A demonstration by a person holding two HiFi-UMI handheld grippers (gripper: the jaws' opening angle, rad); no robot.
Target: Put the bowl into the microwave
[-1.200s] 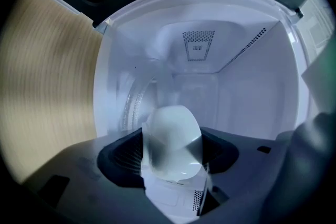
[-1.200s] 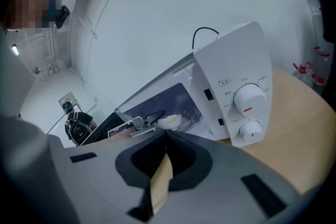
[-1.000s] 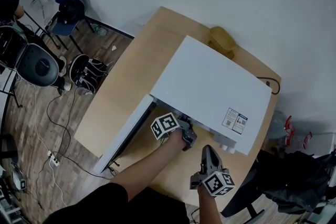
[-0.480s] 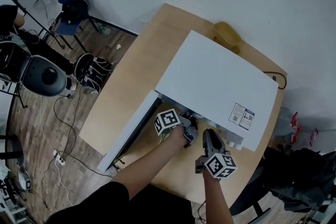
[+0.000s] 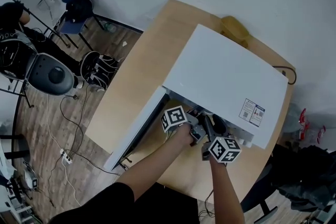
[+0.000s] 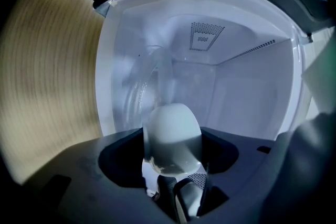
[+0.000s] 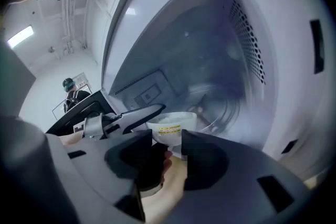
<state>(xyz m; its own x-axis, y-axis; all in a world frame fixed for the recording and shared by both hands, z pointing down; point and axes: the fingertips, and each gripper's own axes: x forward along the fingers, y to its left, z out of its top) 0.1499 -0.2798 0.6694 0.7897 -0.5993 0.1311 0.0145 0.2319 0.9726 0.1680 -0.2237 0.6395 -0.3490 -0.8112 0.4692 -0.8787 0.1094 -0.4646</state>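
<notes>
The white microwave (image 5: 226, 81) stands on the wooden table (image 5: 142, 76), its door (image 5: 139, 128) swung open to the lower left. My left gripper (image 5: 198, 132) is at the oven's mouth, shut on the rim of a small white bowl (image 6: 173, 131). In the right gripper view the bowl (image 7: 172, 124) shows a yellow label, with a left gripper finger (image 7: 134, 115) lying over its rim. My right gripper (image 5: 211, 126) is close beside the left one. Its jaws are opening, and the bowl sits just ahead of their gap, untouched by them. The glass turntable (image 7: 226, 107) lies inside the cavity.
A yellow object (image 5: 234, 29) sits behind the microwave, and a black cable (image 5: 289, 73) runs off its right side. On the floor to the left are a round black chair (image 5: 50, 73), a blue chair (image 5: 76, 5), cables and a seated person (image 5: 10, 13).
The right gripper has moved from near the table's front edge up to the oven's mouth, beside the left gripper. The left gripper has edged a little further toward the opening.
</notes>
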